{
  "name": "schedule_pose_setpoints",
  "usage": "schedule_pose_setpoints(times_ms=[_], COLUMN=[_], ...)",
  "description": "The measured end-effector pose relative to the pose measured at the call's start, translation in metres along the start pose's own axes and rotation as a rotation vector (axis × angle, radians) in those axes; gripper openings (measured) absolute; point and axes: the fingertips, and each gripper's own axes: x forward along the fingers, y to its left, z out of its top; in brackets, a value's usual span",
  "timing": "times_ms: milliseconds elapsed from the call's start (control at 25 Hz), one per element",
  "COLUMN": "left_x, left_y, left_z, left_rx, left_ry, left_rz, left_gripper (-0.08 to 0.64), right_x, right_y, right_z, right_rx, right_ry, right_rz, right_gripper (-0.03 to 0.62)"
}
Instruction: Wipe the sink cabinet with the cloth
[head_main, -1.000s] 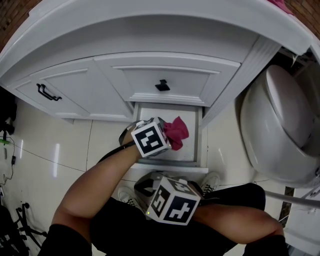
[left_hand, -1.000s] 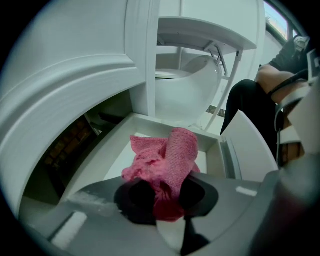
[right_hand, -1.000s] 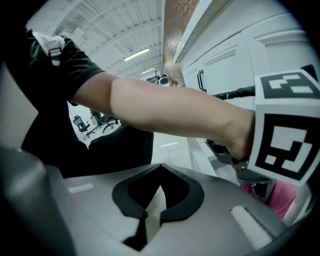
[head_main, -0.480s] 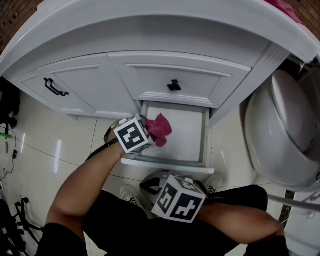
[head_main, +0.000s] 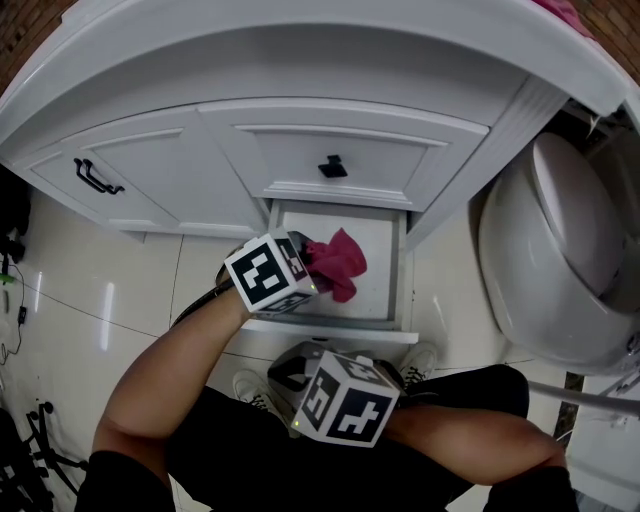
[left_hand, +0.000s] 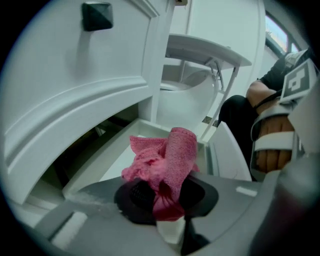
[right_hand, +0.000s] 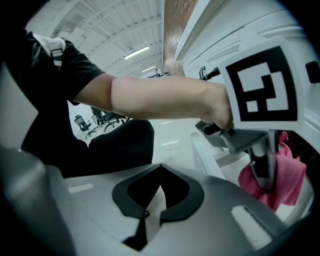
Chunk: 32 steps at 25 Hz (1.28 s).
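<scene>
Left forearm reaches forward and down; the left tool pinches a crumpled pink knitted cloth over the open white drawer of the white sink cabinet; the right tool, low by the lap, is pressed together, empty.

The glossy tiled floor (pale, with dark grout lines) carries the sink cabinet.
</scene>
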Motion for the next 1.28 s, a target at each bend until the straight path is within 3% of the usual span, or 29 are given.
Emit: schedule_pose_setpoints(times_ms=[280,520,880,1280], left_x=[0.039,0.056,0.043,0.001], left_y=[-0.046,-0.06,-0.043,-0.008], left_z=[0.032,0.043,0.012,-0.049], left_rx=[0.109,0.221,0.215,0.117], left_ry=[0.024,0.051,0.119,0.19], left_rz=[-0.127,-0.144,-0.099,-0.012], left_gripper=[0.095,0.095,0.094,0.094], right_x=[-0.003,-0.007,-0.004,0.003], right_y=[0.002,-0.003,0.003,0.007], right_z=[-0.004,-0.008,-0.012,-0.015], right_rx=[0.001,0.014,0.012,0.011], right_ry=[0.003,0.001,0.009,0.027], right_rz=[0.0,-0.015,-0.014,-0.012], right_gripper=[0.006,0.006,0.006,0.006])
